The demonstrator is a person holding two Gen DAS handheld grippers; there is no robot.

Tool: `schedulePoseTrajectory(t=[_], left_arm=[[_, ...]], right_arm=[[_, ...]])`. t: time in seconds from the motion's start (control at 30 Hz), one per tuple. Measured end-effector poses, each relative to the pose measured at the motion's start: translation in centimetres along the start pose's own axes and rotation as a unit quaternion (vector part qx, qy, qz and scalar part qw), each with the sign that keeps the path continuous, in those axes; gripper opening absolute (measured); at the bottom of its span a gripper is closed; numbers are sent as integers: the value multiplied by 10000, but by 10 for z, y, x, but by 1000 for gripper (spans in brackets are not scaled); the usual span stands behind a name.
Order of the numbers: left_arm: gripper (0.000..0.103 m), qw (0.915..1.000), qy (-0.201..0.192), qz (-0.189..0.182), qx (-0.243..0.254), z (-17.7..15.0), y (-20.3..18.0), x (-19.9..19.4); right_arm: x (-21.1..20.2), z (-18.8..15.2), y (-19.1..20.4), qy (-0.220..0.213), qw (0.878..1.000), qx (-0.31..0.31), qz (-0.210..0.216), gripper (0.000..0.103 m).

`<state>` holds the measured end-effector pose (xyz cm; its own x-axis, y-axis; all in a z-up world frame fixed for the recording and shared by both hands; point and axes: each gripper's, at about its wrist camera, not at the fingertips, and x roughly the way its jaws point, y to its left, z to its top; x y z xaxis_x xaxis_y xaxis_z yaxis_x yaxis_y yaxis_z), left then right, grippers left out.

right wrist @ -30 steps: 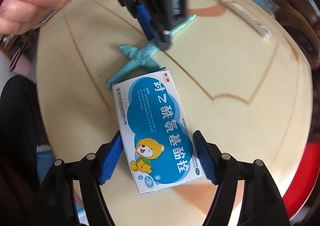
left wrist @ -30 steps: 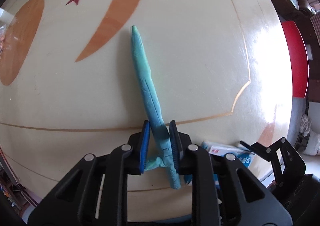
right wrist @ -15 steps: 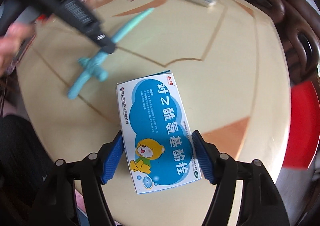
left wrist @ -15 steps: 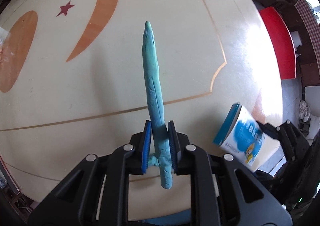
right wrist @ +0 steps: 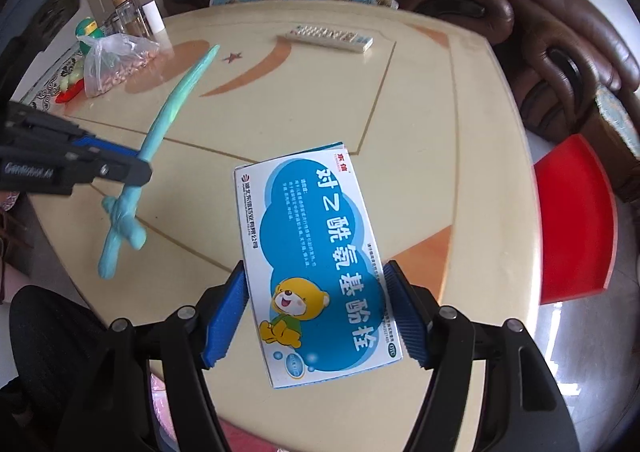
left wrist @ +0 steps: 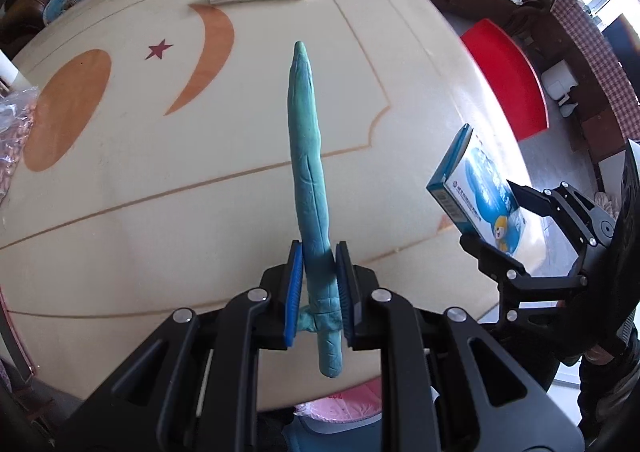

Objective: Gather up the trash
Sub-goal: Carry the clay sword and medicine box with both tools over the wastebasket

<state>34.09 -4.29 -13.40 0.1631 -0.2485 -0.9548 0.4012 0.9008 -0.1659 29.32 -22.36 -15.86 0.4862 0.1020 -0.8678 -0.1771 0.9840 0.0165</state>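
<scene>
Teal and soft-looking, the clay sword (left wrist: 310, 172) is clamped near its crossguard by the left gripper (left wrist: 318, 290) at the lower centre of the left wrist view, its long blade standing out past the pads and its hilt hanging below them, clear of the cream surface (left wrist: 160, 212). The blue-and-white medicine box (right wrist: 320, 264) is pinched across its width by the right gripper (right wrist: 316, 308) at the lower centre of the right wrist view, with the far end of the box projecting forward unsupported. Two risks can be judged from here: the sword appears pliable, so it could be bent or sheared at the narrow held section if it is swung or squeezed harder; and the box is held only at its near end by its side walls, so it could be crushed, or could pivot and slip out, if it is tilted quickly. Both grippers are pointed steeply downward above the surface, side by side, the right one seen at the right edge of the left wrist view. A remote control (right wrist: 330, 38) and a plastic bag (right wrist: 116, 62) lie in the upper part of the right wrist view, well apart from both held things, and no bin can be seen
</scene>
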Motion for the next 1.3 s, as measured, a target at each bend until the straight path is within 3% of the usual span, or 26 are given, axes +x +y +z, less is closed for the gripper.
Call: schedulePoseTrajectory(t=[0.13,0.47,0.7,1.3], left_arm=[[18,9997,-208,13,104,-2,-6,-14],[18,9983,-503,17,279,-72,-21,-44],[18,9972,-502,-43,550,-129,-44,-52],[18,9951,-462,-34,877,-212,-71,-29]], right_arm=[[-26,-10,12,-134,9998,75,-96,66],[-82,-54,48,-244,9995,44,-205,65],[-108,-92,72,-261,9994,113,-207,65],[-119,-173,100,-81,9991,389,-143,65]])
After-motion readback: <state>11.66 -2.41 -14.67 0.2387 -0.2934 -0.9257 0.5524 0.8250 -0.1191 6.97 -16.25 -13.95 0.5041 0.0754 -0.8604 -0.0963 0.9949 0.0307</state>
